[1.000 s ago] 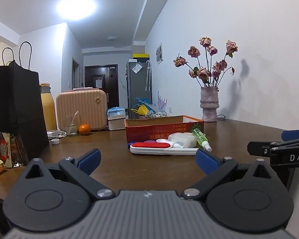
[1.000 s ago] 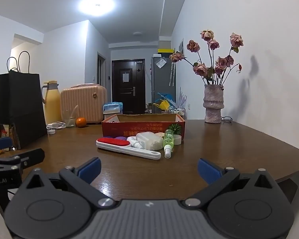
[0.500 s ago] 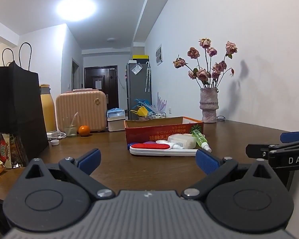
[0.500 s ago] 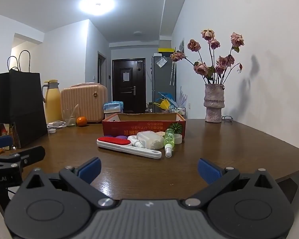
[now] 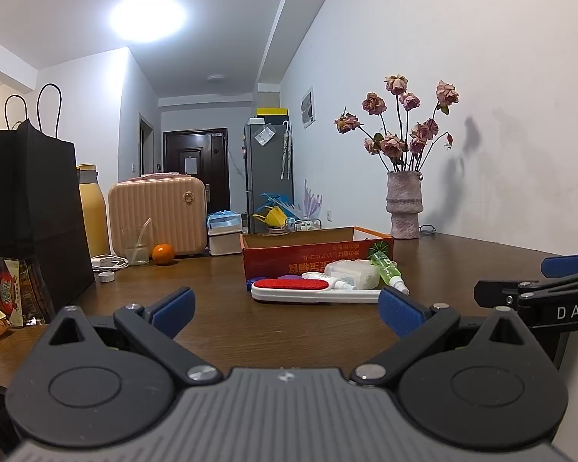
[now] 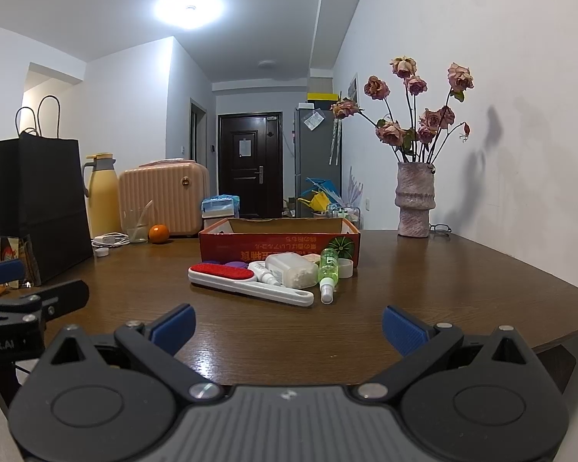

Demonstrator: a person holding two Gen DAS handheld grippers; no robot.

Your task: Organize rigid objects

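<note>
A red cardboard box [image 6: 279, 245] [image 5: 316, 256] stands open-topped mid-table. Before it lie a white lint brush with a red pad [image 6: 246, 285] [image 5: 312, 290], a white jar on its side [image 6: 293, 269] [image 5: 352, 273], a green spray bottle [image 6: 328, 273] [image 5: 389, 271], a small white spray bottle [image 6: 264, 275], a white cap [image 6: 345, 268] and purple discs [image 6: 233, 264]. My left gripper [image 5: 285, 310] and right gripper [image 6: 287, 327] both hang open and empty over the near table edge, well short of the objects. Each gripper's fingers show at the other view's side.
At the left stand a black paper bag [image 6: 42, 208], snack packets [image 5: 4, 296], a yellow flask [image 6: 102, 194], a pink case [image 6: 163, 198], a glass [image 6: 136, 225], an orange [image 6: 159, 233] and a charger [image 6: 110, 238]. A vase of dried roses [image 6: 414, 204] and glasses [image 6: 439, 228] sit far right by the wall.
Both grippers have drifted only slightly; the views are almost the same. Nothing on the table has moved.
</note>
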